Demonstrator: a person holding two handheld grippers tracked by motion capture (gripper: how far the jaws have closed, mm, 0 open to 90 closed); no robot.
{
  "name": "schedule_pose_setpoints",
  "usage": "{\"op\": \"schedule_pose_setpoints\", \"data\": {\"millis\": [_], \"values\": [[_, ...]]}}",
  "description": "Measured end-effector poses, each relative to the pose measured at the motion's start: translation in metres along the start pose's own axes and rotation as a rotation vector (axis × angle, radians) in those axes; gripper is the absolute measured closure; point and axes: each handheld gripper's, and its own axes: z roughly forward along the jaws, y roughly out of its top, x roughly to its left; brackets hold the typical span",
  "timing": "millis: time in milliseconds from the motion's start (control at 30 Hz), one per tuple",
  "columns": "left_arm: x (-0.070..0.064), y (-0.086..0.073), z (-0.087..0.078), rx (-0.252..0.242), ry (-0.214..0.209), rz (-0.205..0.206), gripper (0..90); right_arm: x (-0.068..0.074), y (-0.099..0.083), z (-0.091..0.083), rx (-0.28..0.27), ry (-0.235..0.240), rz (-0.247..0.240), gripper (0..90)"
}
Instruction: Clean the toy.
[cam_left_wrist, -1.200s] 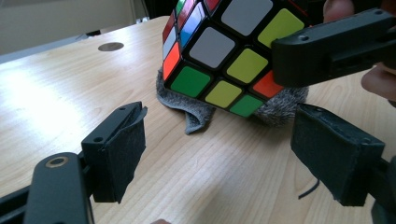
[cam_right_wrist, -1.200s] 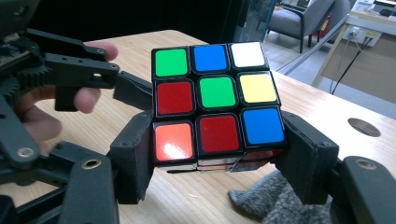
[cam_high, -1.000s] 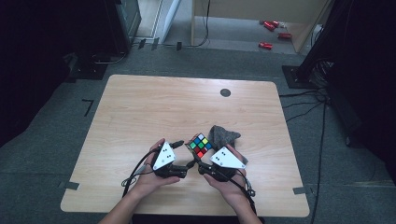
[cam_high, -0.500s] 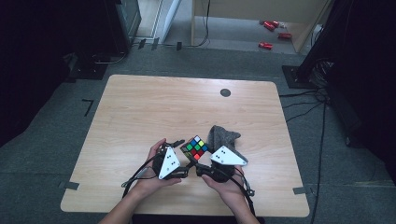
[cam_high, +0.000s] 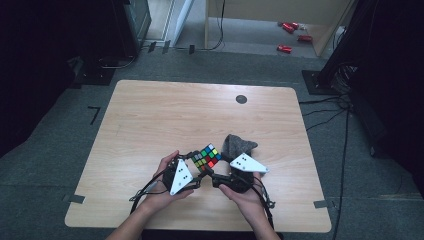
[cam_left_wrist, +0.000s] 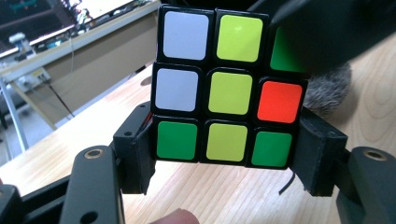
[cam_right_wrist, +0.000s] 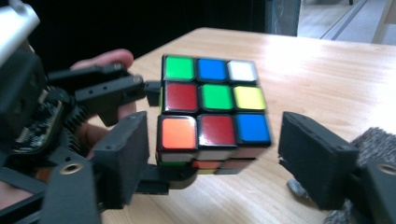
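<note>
Grey carpet surrounds the wooden table (cam_high: 150, 125), whose near edge carries the work. Compared with a second ago, both hands have drawn closer together and the puzzle cube (cam_high: 206, 157) now sits tilted between them, lifted off the wood beside the grey cloth (cam_high: 236, 144), which has not moved. In the left gripper view, the left gripper (cam_left_wrist: 224, 161) clamps the cube's bottom row from both sides. The right gripper (cam_right_wrist: 212, 158) brackets the cube's near corner; one jaw touches, the other stands clear, so it is open.
</note>
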Motion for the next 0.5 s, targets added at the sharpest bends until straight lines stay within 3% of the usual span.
{"op": "schedule_pose_setpoints", "data": {"millis": [267,500], "values": [[0.012,-0.002,-0.003,0.023,-0.009,-0.086,34.6,-0.019,0.004,-0.011,-0.055,-0.053,0.023,22.7],[0.018,-0.001,-0.004,0.051,-0.055,-0.147,34.7,-0.037,-0.001,-0.013,-0.036,-0.174,-0.029,26.2]]}}
